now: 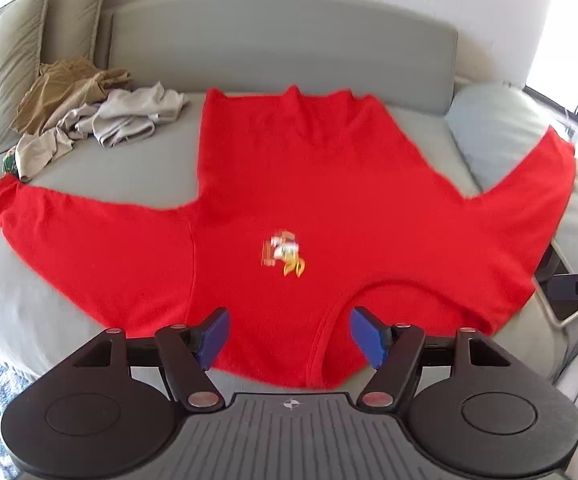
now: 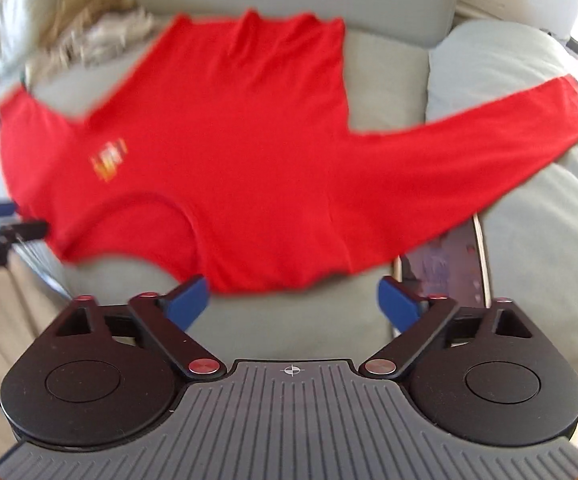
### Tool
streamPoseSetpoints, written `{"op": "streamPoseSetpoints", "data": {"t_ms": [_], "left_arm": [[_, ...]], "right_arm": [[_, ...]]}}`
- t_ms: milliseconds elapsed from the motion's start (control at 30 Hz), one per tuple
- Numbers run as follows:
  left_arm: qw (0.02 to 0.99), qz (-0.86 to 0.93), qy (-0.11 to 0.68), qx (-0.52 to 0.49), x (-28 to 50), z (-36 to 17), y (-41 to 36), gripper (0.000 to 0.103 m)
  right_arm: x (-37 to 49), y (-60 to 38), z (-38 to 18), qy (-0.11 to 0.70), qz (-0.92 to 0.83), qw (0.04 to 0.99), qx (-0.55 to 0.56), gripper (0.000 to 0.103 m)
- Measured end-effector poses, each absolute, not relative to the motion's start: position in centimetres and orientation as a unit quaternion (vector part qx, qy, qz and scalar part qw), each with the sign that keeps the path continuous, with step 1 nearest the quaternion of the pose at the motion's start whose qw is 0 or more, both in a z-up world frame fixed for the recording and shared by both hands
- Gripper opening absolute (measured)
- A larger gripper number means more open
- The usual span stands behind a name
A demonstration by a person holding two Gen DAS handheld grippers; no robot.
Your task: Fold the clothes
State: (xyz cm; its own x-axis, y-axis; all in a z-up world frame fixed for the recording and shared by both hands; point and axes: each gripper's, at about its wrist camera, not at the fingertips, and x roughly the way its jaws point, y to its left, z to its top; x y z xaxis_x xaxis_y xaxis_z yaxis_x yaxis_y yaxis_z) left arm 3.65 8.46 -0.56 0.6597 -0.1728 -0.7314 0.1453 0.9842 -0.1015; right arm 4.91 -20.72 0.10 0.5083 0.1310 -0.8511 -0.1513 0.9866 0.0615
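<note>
Red long-sleeved shirt lies spread flat on the grey sofa, collar nearest, sleeves out to both sides. Left gripper and right gripper both have jaws apart, holding nothing. Fabric looks light, soft and floppy; best pinched at shoulder seams or a sleeve cuff.
</note>
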Motion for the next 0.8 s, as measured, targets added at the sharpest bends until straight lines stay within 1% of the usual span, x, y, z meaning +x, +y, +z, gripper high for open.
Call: {"op": "streamPoseSetpoints", "data": {"t_ms": [67, 100, 200, 267, 333, 367, 400, 500, 533, 567, 600, 633, 667, 733, 800], "left_arm": [[0.921, -0.094, 0.377, -0.028, 4.6, 1.8, 8.9, 0.071], [0.927, -0.097, 0.362, -0.029, 5.1, 3.0, 9.1, 0.071], [0.941, -0.103, 0.321, -0.031, 7.6, 5.7, 9.9, 0.076], [0.948, -0.091, 0.302, -0.03, 10.3, 6.5, 10.8, 0.079], [0.953, -0.077, 0.29, -0.031, 13.6, 6.6, 11.8, 0.085], [0.954, -0.069, 0.29, -0.039, 15.5, 6.1, 12.4, 0.085], [0.953, -0.059, 0.293, -0.049, 17.5, 5.5, 13.2, 0.085], [0.948, -0.028, 0.307, -0.075, 23.3, 2.9, 15.4, 0.082], [0.946, -0.022, 0.313, -0.083, 25.2, 1.9, 15.8, 0.078], [0.942, -0.019, 0.322, -0.09, 27.1, 0.9, 16.1, 0.075], [0.938, -0.02, 0.333, -0.097, 28.9, 0.0, 16.3, 0.068], [0.933, -0.023, 0.343, -0.104, 30.6, -1.0, 16.4, 0.062], [0.929, -0.025, 0.353, -0.111, 32.4, -1.9, 16.6, 0.061], [0.924, -0.024, 0.366, -0.112, 35.7, -3.6, 16.7, 0.059], [0.927, -0.013, 0.363, -0.093, 38.6, -5.1, 16.3, 0.06]], "right_arm": [[5.7, -20.7, 3.0, 0.47, 0.07, 0.879, 0.028, 0.102], [6.2, -20.5, 4.5, 0.456, 0.065, 0.887, 0.031, 0.102], [8.4, -19.8, 8.7, 0.404, 0.082, 0.911, 0.003, 0.102], [10.6, -19.6, 10.7, 0.373, 0.086, 0.924, -0.006, 0.102], [13.1, -19.5, 12.3, 0.344, 0.083, 0.935, -0.008, 0.102], [14.6, -19.6, 12.8, 0.333, 0.086, 0.939, -0.003, 0.102], [16.8, -20.0, 12.5, 0.335, 0.099, 0.937, 0.013, 0.102], [24.2, -20.6, 9.4, 0.395, 0.126, 0.909, 0.035, 0.102], [26.6, -20.8, 7.9, 0.416, 0.122, 0.9, 0.04, 0.101], [28.5, -21.2, 6.3, 0.426, 0.104, 0.897, 0.05, 0.097], [30.6, -21.6, 4.5, 0.437, 0.083, 0.893, 0.062, 0.095], [32.7, -22.2, 2.6, 0.45, 0.061, 0.888, 0.077, 0.089], [34.6, -22.8, 0.9, 0.458, 0.046, 0.883, 0.094, 0.079], [37.9, -24.3, -2.1, 0.468, 0.033, 0.872, 0.141, 0.071], [41.3, -25.8, -4.9, 0.471, 0.024, 0.861, 0.191, 0.068]]}}
